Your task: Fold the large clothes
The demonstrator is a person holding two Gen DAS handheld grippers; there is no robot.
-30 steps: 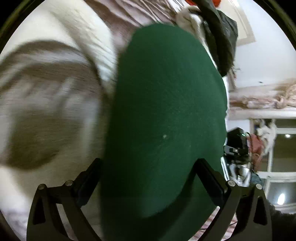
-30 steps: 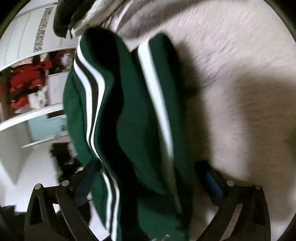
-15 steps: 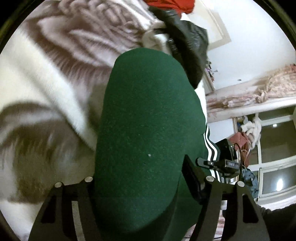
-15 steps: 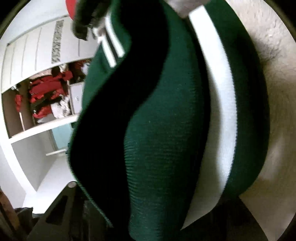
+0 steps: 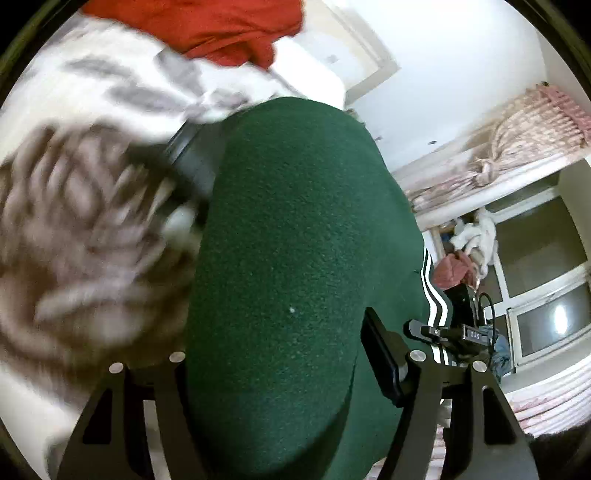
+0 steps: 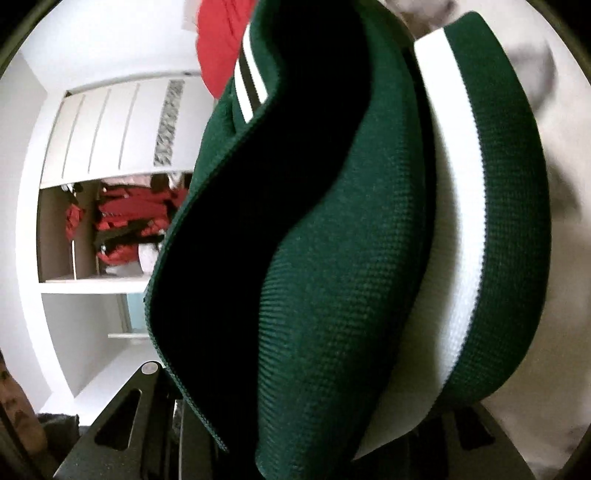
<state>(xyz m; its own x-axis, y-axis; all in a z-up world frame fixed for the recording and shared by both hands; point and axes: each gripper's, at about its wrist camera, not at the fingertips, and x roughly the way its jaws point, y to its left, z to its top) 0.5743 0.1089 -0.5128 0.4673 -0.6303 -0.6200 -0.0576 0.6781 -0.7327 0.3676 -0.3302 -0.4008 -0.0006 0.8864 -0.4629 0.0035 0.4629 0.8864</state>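
I have the left gripper (image 5: 280,373) clamped on a thick fold of the green garment (image 5: 295,258), which bulges up between its fingers and fills the middle of the left wrist view. My right gripper (image 6: 295,424) pinches the same garment's ribbed edge with the white stripe (image 6: 454,236). The garment hangs between both tools above a blurred brown-and-white patterned blanket (image 5: 81,240). A red cloth (image 5: 221,26) lies beyond.
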